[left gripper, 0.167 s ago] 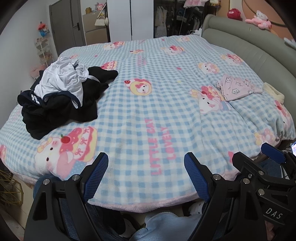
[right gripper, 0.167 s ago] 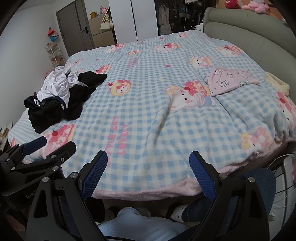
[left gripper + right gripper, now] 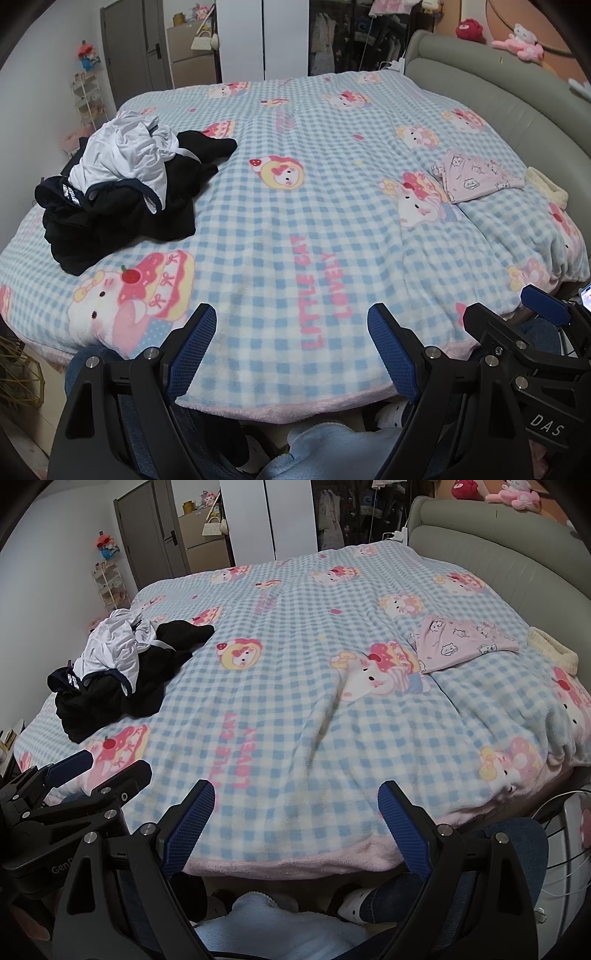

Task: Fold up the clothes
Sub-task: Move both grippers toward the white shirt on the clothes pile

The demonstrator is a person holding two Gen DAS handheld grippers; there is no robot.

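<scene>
Looking down over a big bed with a blue checked blanket (image 3: 295, 229) full of pink cartoon cats.

Lying on the blanket's left side, well away from both tools: a heap of clothes (image 3: 122, 192), with black things at the bottom and a white shirt (image 3: 122, 162) bunched up on top.

Lying flat on the blanket's right side, close to the grey headboard (image 3: 517, 110): a folded pink piece with little animal prints (image 3: 476, 177). Sitting just beside it, nearer the headboard: a small cream fuzzy thing (image 3: 546, 184).

Hanging over the blanket's near edge, above its pink border: the left gripper (image 3: 291, 354), blue pads spread wide, holding nothing.

Hanging over the same near edge, off to the right of the left one: the right gripper (image 3: 297, 830), spread wide too, with nothing between its pads.

Touching no clothes yet, either tool.

Peeking out under the blanket's near edge: jeans legs (image 3: 509, 853) and a white sock (image 3: 351, 908).
</scene>
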